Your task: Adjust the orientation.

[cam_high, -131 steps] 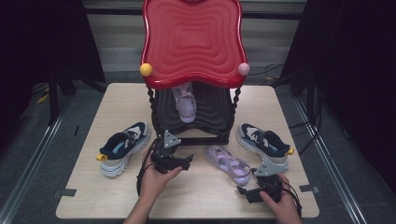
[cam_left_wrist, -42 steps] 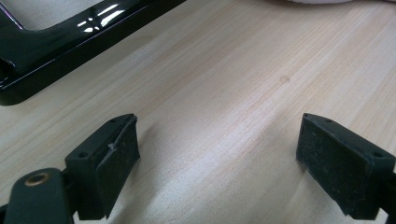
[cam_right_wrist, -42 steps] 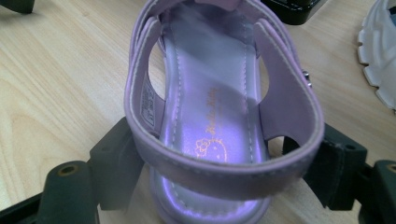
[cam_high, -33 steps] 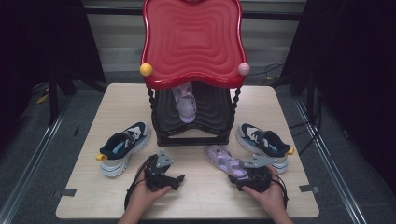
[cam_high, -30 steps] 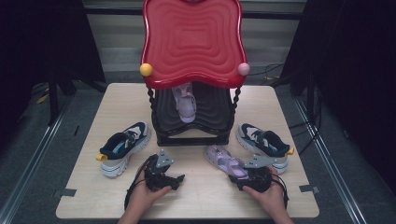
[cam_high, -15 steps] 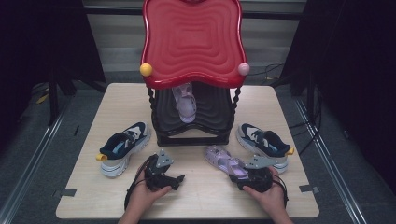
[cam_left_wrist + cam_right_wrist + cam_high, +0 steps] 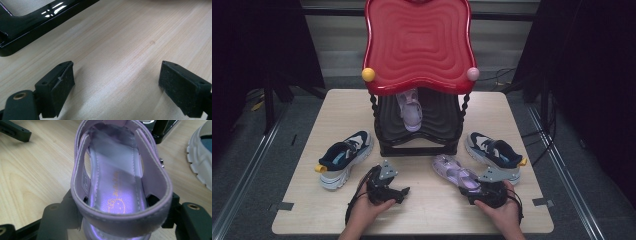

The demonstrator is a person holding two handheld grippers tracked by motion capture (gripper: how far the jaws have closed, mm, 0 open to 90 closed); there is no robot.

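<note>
a lilac sandal is seen lying on the wooden table, in front of the black shoe rack with the wavy red top, just beside a navy and white sneaker on the right. the heel end of this sandal is gripped by the right gripper; in the right gripper view the heel strap of the sandal is seen between the two black jaws, which are pressed against its sides and have just been closing a little on it. the left gripper is held low over the bare table, near the front of the rack, with its jaws spread wide and nothing between them; its pads are seen above the wood grain in the left gripper view, with the rack's glossy black base ahead of them. a second lilac sandal is seen on the rack's shelf under the red top, and another navy and white sneaker lies on the table at the left.
</note>
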